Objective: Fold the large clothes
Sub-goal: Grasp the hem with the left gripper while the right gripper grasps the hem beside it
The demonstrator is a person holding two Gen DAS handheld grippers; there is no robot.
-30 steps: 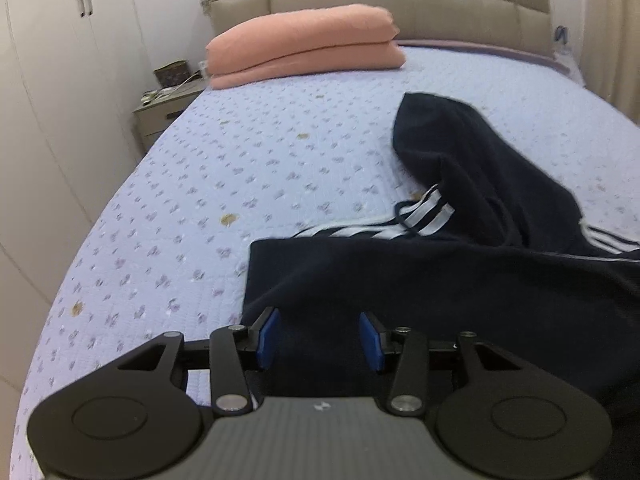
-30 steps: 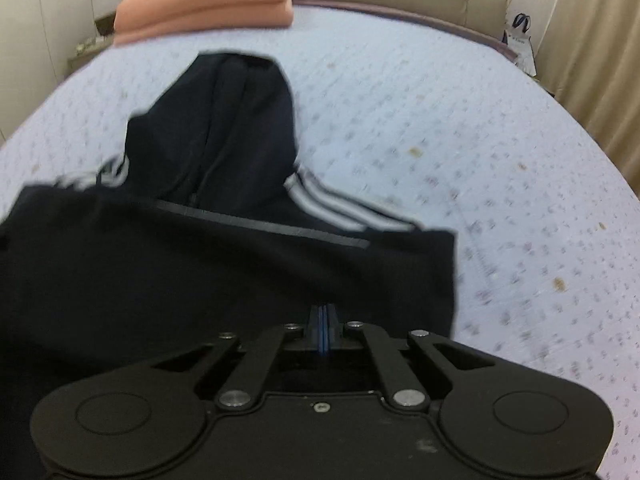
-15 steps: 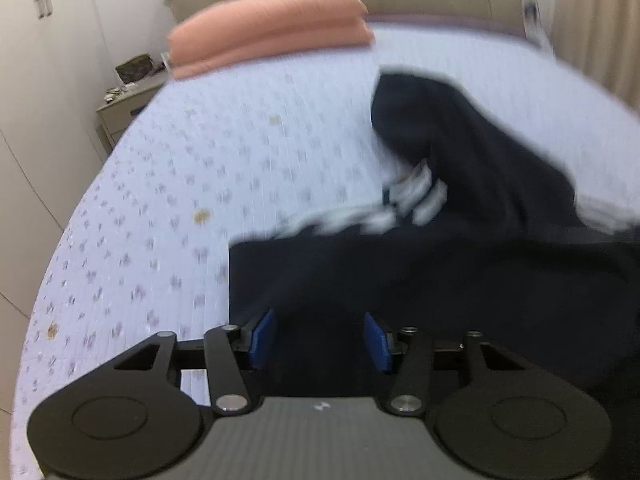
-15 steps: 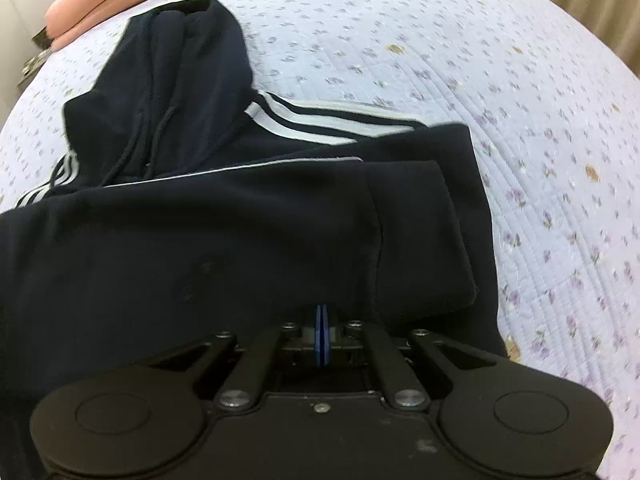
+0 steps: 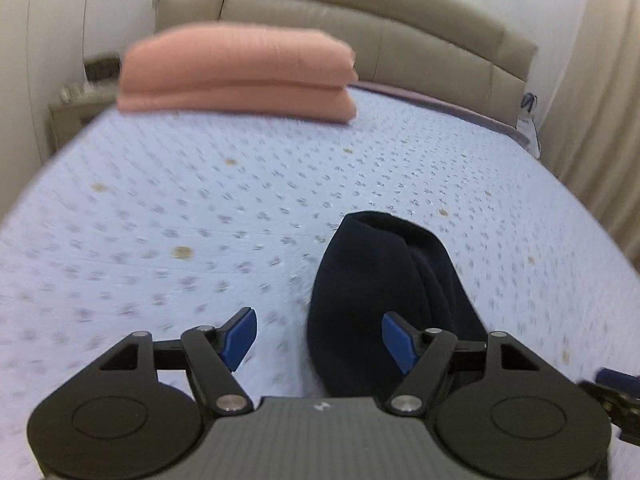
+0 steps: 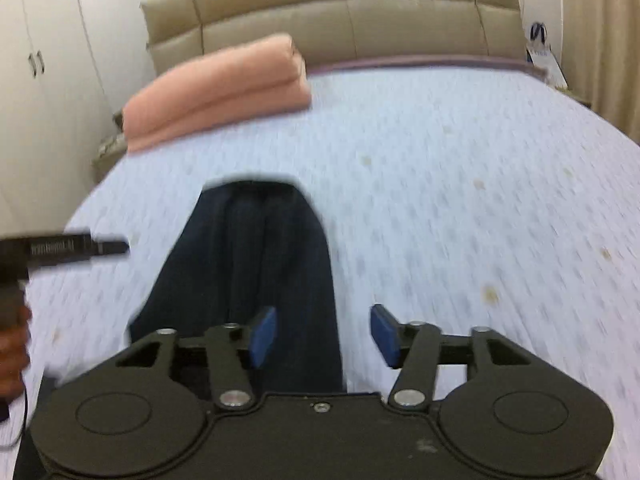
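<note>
A dark navy hooded jacket lies on the pale flowered bedspread; only its hood (image 5: 384,280) (image 6: 256,256) shows, pointing toward the headboard. My left gripper (image 5: 318,340) hangs over the hood's left edge, its jaws opening, and the blue pads press on nothing. My right gripper (image 6: 324,334) hovers at the hood's right edge, jaws also opening wide, with no cloth pinched. The left gripper's black body and a hand (image 6: 12,344) show at the left edge of the right wrist view. The rest of the jacket is hidden below both grippers.
A folded pink blanket (image 5: 240,76) (image 6: 216,88) lies near the padded beige headboard (image 6: 340,12). A nightstand (image 5: 76,108) and white wardrobe doors (image 6: 36,80) stand on the left. Curtains (image 5: 592,128) hang on the right. Bare bedspread (image 5: 160,208) stretches around the hood.
Both grippers have moved forward over the jacket body to the hood. The right gripper, shut before, has opened wide; the left one has opened further. The striped shoulders have dropped out of view.
</note>
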